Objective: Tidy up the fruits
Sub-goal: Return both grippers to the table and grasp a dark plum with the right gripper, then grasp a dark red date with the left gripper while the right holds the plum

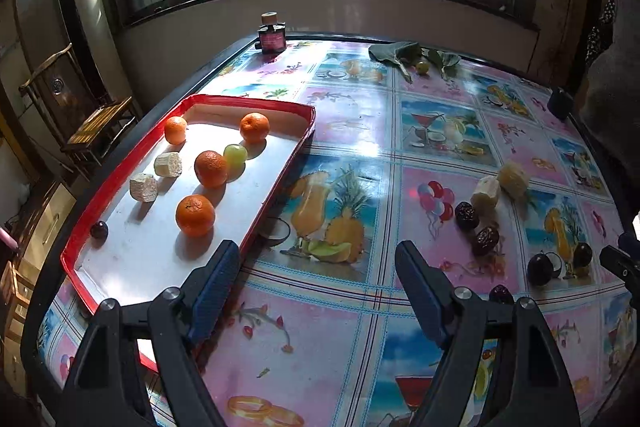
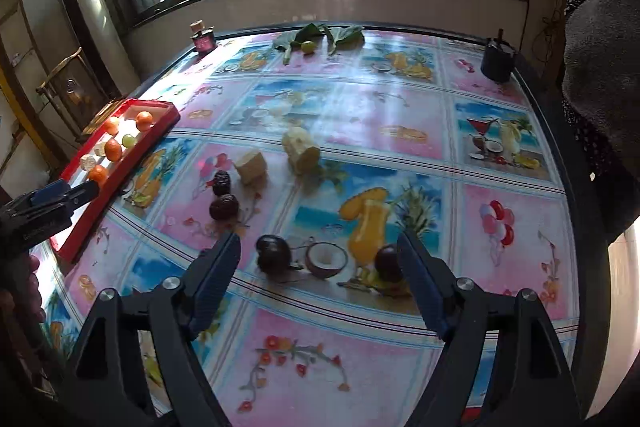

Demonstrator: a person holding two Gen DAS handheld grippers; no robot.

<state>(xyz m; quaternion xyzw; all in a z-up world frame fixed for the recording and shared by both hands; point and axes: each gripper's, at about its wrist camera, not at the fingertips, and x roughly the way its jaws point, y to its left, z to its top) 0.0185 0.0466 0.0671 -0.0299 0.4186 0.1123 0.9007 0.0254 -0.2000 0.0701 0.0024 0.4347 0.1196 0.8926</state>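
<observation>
A red-rimmed tray (image 1: 280, 171) at the table's left holds several oranges (image 1: 195, 215), a green grape (image 1: 235, 153), two pale corn pieces (image 1: 144, 187) and a dark plum (image 1: 99, 229). My left gripper (image 1: 318, 259) is open and empty beside the tray's near right edge. My right gripper (image 2: 320, 251) is open and empty, with two dark plums (image 2: 274, 253) (image 2: 387, 261) lying between its fingertips. Two dried dates (image 2: 224, 207) and two corn pieces (image 2: 251, 166) (image 2: 301, 149) lie farther out. The tray (image 2: 160, 129) shows at the left of the right wrist view.
A dark red bottle (image 1: 272, 37) stands at the table's far edge. Green leaves with a small green fruit (image 1: 421, 67) lie at the back. A dark cup (image 2: 497, 61) stands at the far right. A wooden chair (image 1: 100, 127) is left of the table.
</observation>
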